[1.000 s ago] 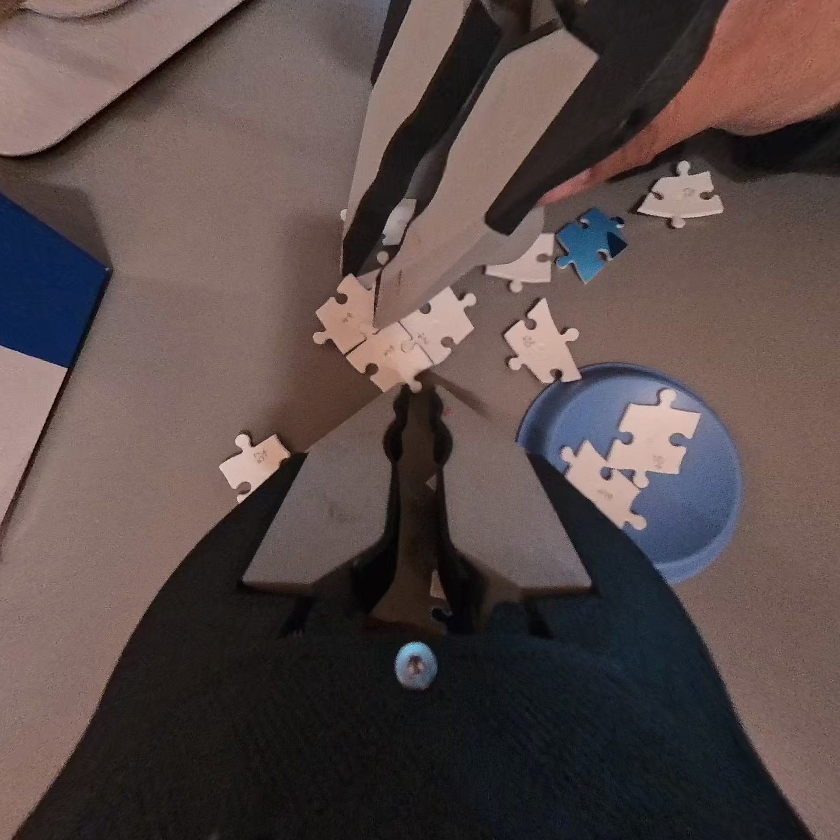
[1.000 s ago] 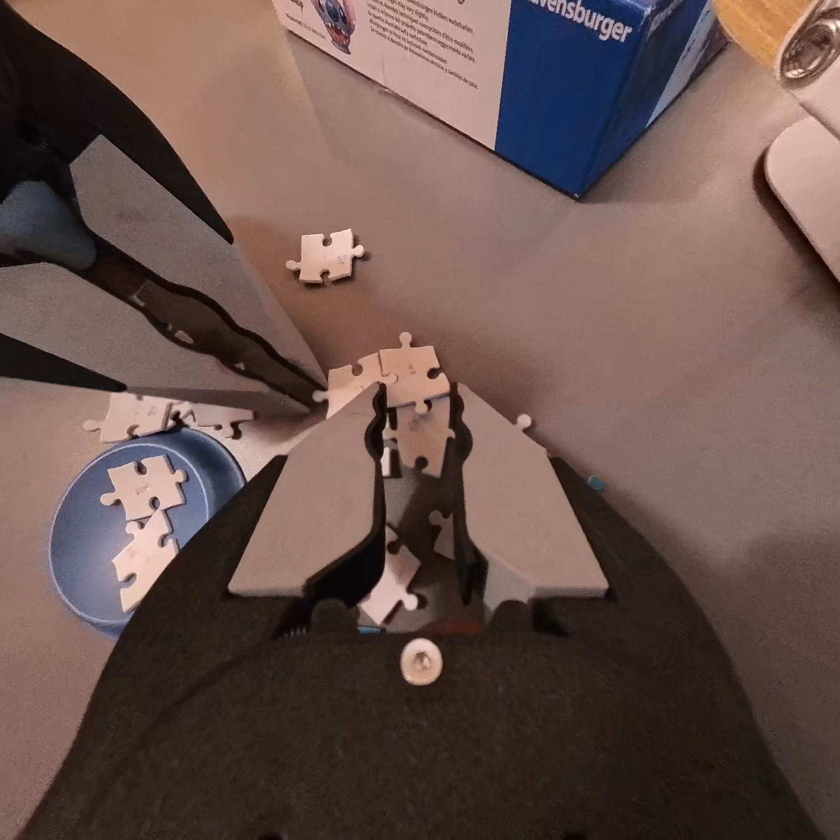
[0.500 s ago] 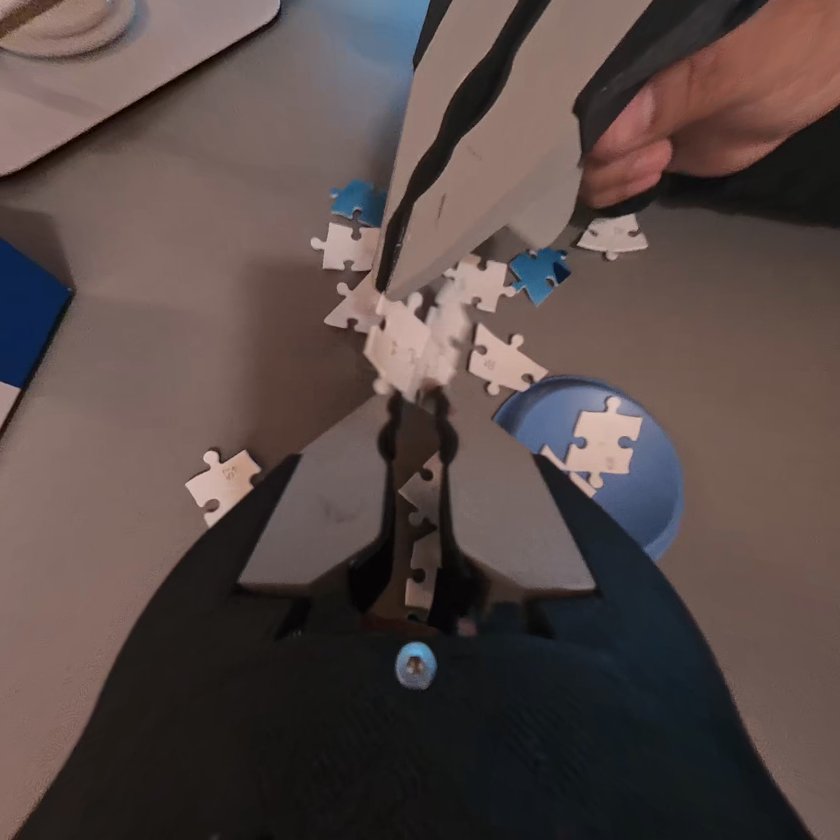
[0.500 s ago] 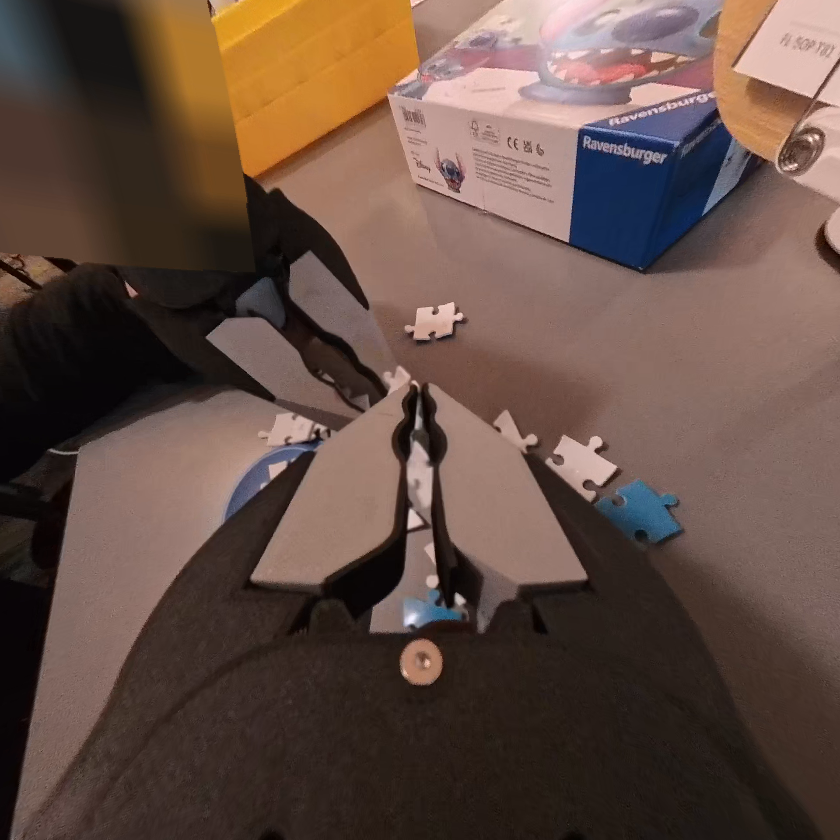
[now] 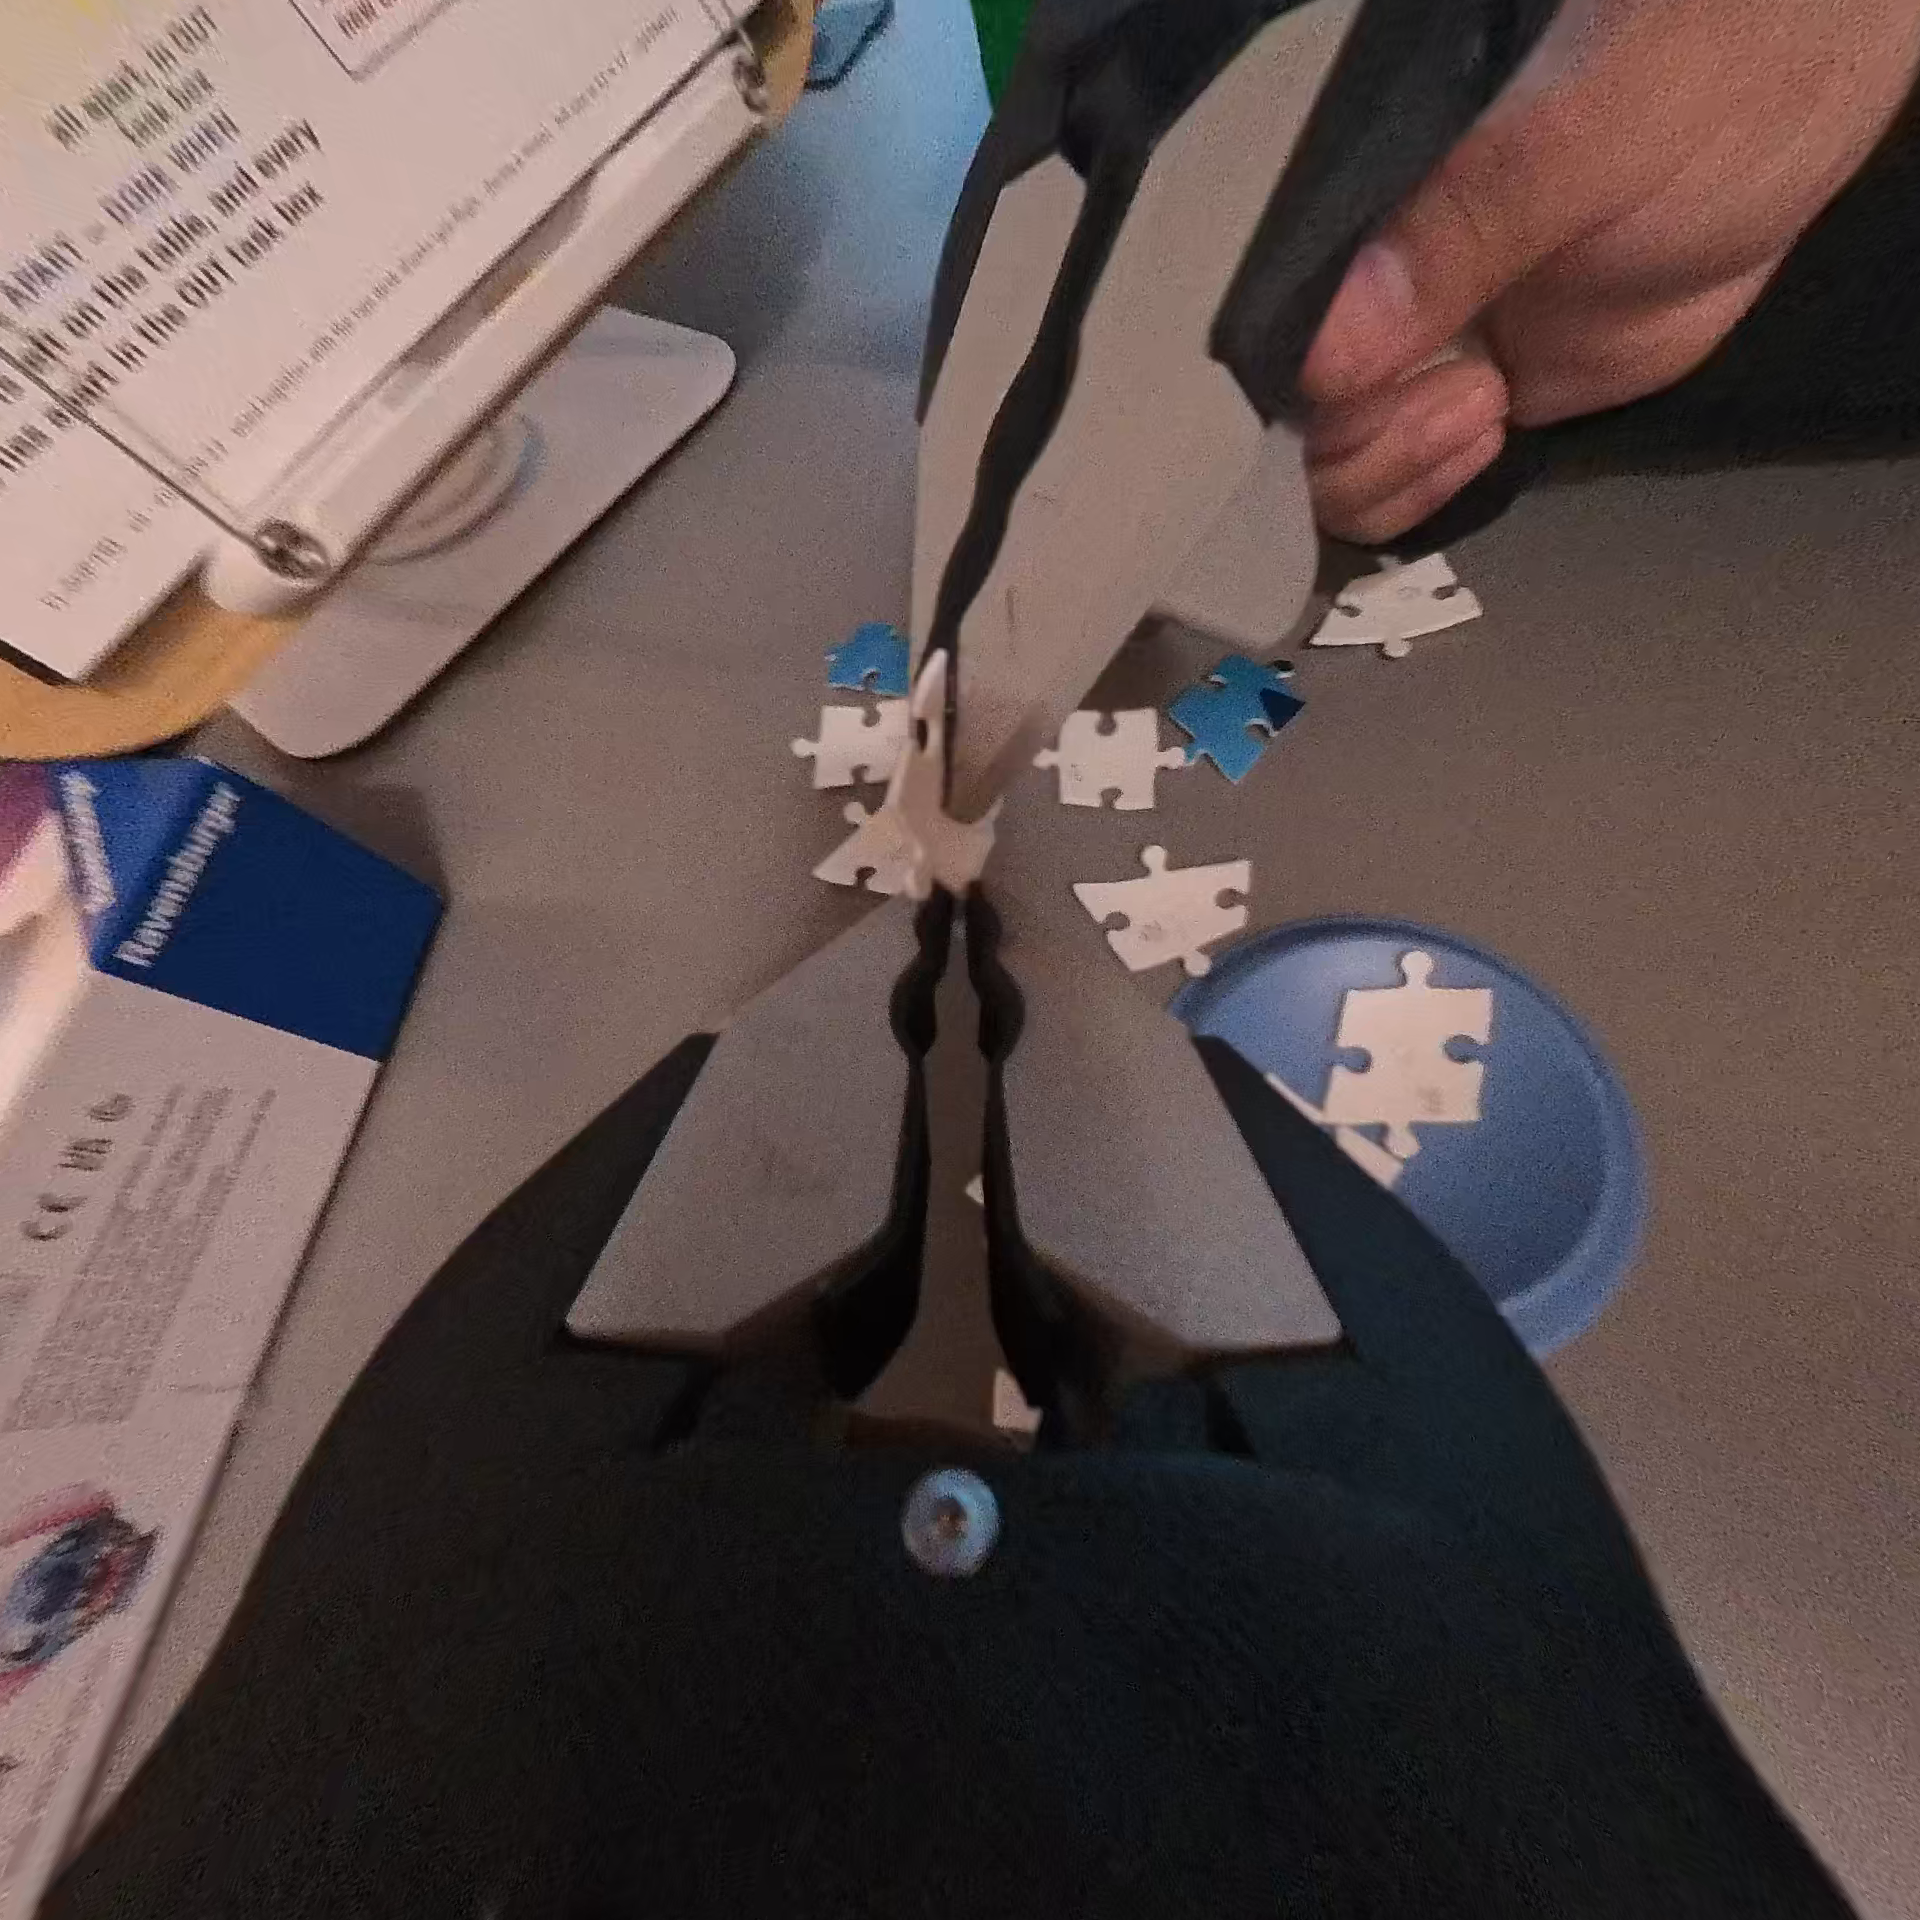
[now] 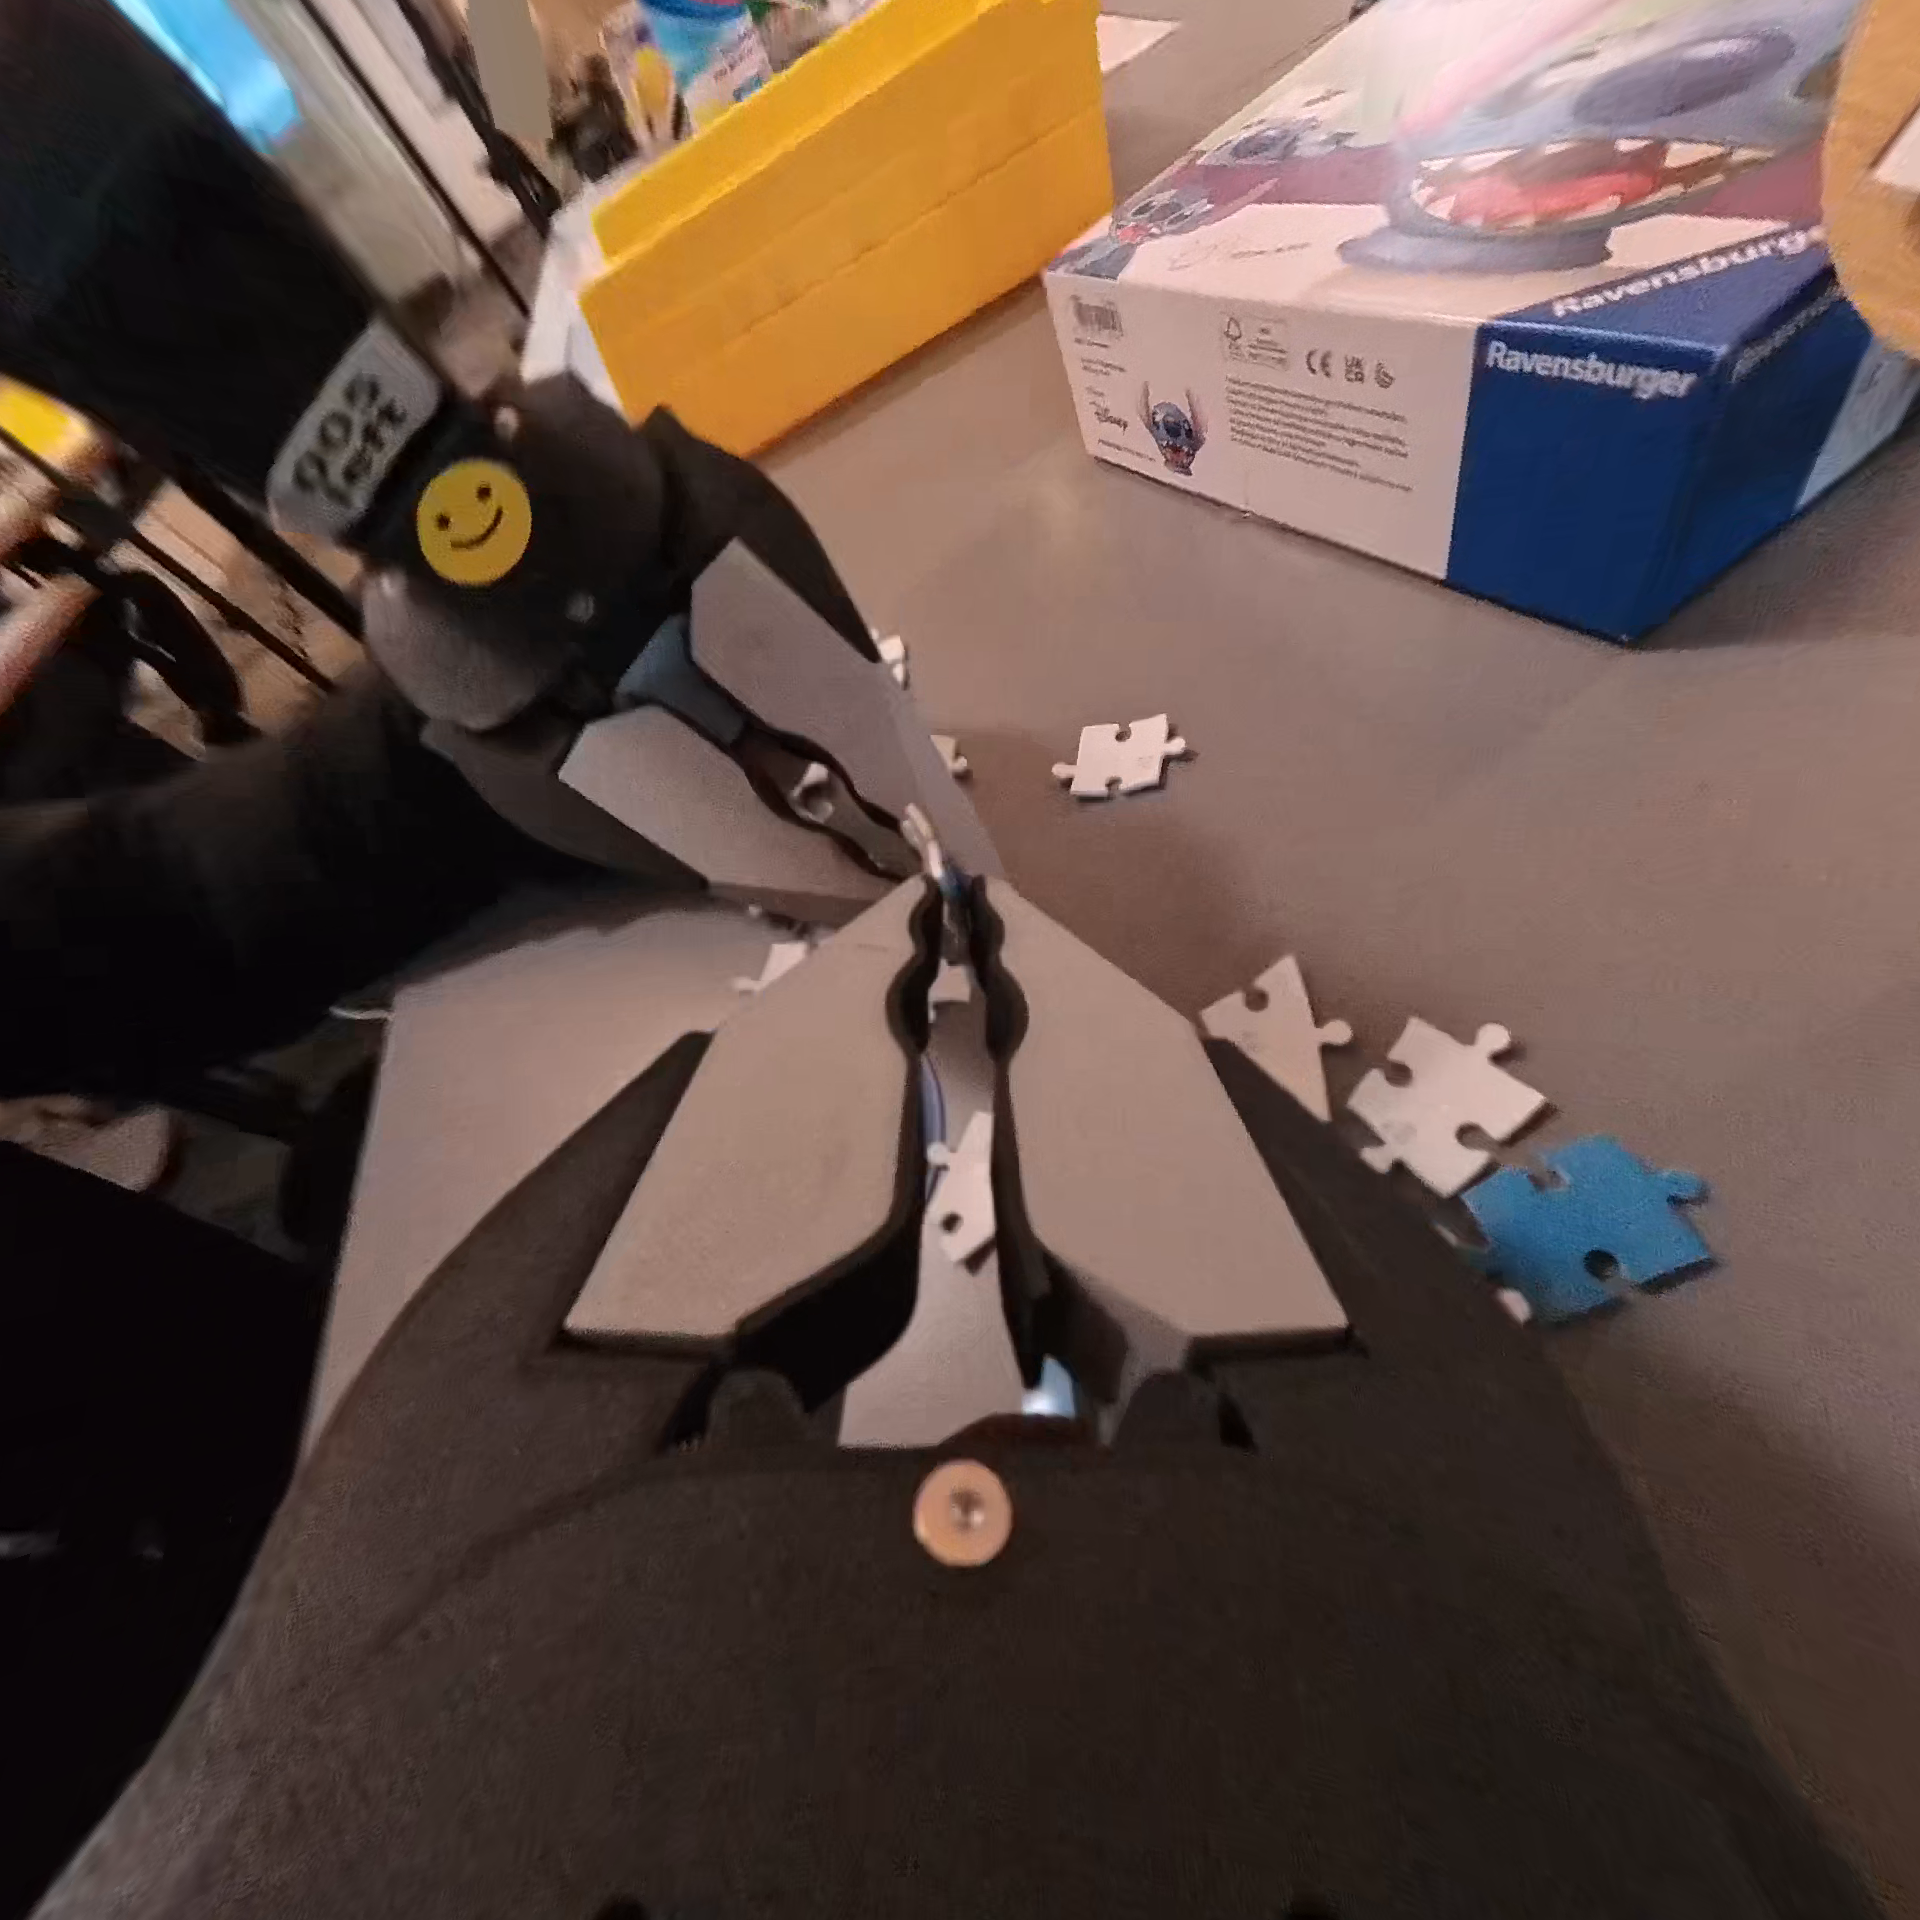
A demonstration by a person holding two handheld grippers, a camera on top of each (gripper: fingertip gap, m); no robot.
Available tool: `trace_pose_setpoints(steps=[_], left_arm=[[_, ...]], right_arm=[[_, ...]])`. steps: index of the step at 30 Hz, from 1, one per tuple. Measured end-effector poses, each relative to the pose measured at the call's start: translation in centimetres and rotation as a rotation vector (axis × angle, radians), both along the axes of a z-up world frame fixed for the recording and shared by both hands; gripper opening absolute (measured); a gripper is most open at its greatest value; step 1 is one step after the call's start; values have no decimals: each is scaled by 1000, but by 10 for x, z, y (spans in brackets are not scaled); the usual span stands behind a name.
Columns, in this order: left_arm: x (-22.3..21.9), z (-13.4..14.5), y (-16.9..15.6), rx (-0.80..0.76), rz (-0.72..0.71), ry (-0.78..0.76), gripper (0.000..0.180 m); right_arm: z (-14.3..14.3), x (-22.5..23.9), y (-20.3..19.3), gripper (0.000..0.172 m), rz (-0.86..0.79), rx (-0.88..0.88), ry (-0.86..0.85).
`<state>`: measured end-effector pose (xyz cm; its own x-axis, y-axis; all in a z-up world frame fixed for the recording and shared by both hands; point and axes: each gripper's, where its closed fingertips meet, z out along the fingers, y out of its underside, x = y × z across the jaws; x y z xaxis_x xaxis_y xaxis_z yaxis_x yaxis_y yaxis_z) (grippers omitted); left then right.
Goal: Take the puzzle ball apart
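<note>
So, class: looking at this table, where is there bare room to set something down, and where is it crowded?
Bare grey table lies between the puzzle box and the lone white piece, and right of the blue dish. It is crowded where both tools meet, among the scattered pieces.

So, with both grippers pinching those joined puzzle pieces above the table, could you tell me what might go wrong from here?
1. The joined white puzzle pieces are pinched only at the edges by the left gripper and right gripper; pulling apart could unclip them.
2. A dropped piece would land among loose pieces and could be lost among them.
3. The blue dish sits close by and could be knocked.
</note>
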<state>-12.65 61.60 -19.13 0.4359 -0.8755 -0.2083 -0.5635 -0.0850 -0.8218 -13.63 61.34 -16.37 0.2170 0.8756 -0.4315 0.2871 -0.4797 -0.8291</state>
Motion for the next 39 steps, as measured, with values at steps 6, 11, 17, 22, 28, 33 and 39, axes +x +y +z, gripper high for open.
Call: trace_pose_setpoints(steps=[6, 11, 17, 22, 28, 33, 39], left_arm=[[7, 37, -6, 296, -53, -29, 0], [1, 42, -11, 243, -102, -99, 0], [6, 53, -1, 80, 27, -225, 0], [5, 42, -12, 137, -58, -117, 1], [-35, 44, 35, 39, 240, -223, 0], [0, 44, 0, 48, 12, -208, 0], [0, 36, 1, -21, 11, -248, 0]], right_arm=[[33, 13, 2, 0, 64, -453, 390], [39, 6, -3, 0, 34, -267, 303], [45, 15, 1, 0, 8, -106, 263], [30, 11, 12, 0, -100, 12, 114], [67, 14, -10, 0, 24, -12, 304], [48, 25, 15, 0, -117, 64, 166], [76, 89, 52, 0, -499, 505, -200]])
